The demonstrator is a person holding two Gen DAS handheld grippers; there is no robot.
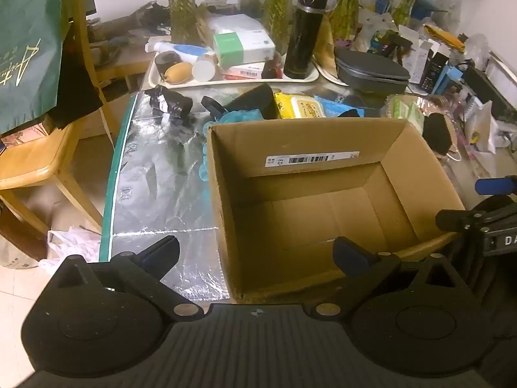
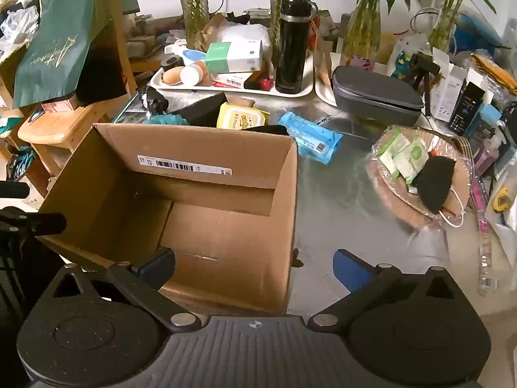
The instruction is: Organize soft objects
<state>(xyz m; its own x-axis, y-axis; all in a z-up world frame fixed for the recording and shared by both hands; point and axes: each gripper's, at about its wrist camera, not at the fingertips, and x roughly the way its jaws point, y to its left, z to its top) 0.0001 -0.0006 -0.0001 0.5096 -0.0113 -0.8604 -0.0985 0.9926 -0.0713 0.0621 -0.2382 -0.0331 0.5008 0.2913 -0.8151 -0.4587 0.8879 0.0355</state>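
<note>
Opening stage by the look of it: empty brown cardboard box (image 1: 307, 200) standing open on the foil-covered surface (image 1: 155, 174), nothing yet inside, no soft item picked up. Left gripper (image 1: 257, 253) hovering over the near rim of the box, fingers (image 1: 163, 247) spread as wide as can be and holding nothing; one finger over the foil, the other over the box floor. Right gripper (image 2: 255, 263) likewise tilted down, fingers (image 2: 350, 266) fully apart and empty, straddling the box's right wall. Soft candidates all lying beyond the far wall of the box, well apart from either pair of fingers: yellow soft wipes pack (image 2: 242, 116) just behind the far rim, blue plastic wipes pack (image 2: 311, 139) off the far right corner, teal crumpled cloth (image 1: 239, 118) peeking at the far left corner. Black face mask (image 2: 433, 181) resting in the woven shallow basket (image 2: 387, 190) to the right, also out of reach. Next move, most likely: reach forward past the box, settle the fingers around one soft pack, close gently, carry back and drop inside.
</note>
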